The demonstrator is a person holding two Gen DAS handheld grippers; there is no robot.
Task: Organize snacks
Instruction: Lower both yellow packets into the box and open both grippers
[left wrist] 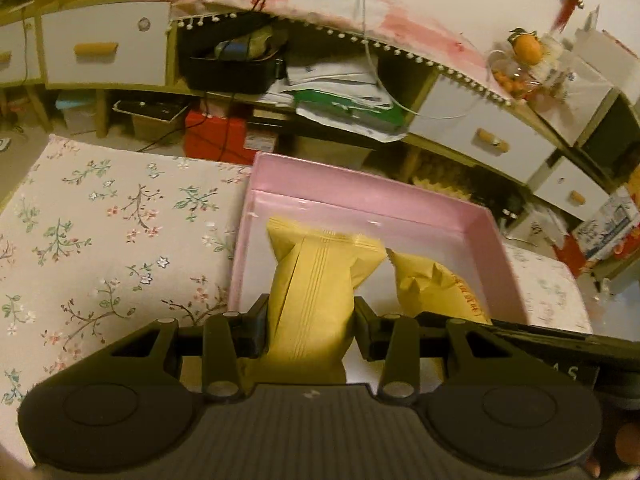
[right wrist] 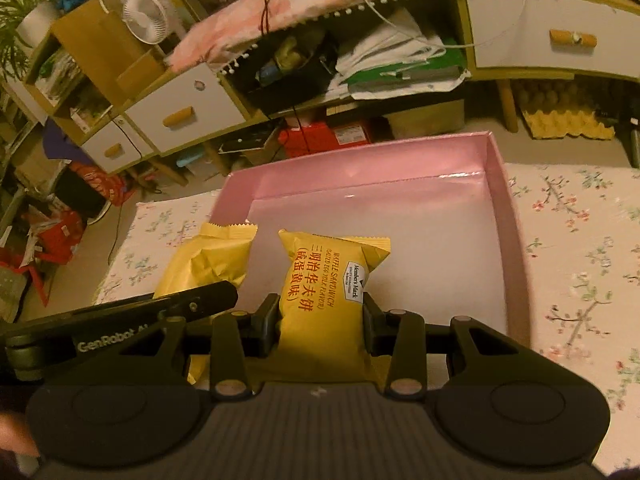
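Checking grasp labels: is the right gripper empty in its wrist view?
No. The right gripper is shut on a yellow snack packet, printed side up, above the pink box.

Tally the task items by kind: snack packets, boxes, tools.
Yellow snack packets: 2, one in the left tool, plain back showing, one in the right tool, printed side up
Pink boxes: 1
Tools: 2
Total: 5

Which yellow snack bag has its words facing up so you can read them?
The yellow packet in the right gripper shows its red printing. The other packet, in the left gripper, shows only its plain seamed back. Both hang over the pink box.
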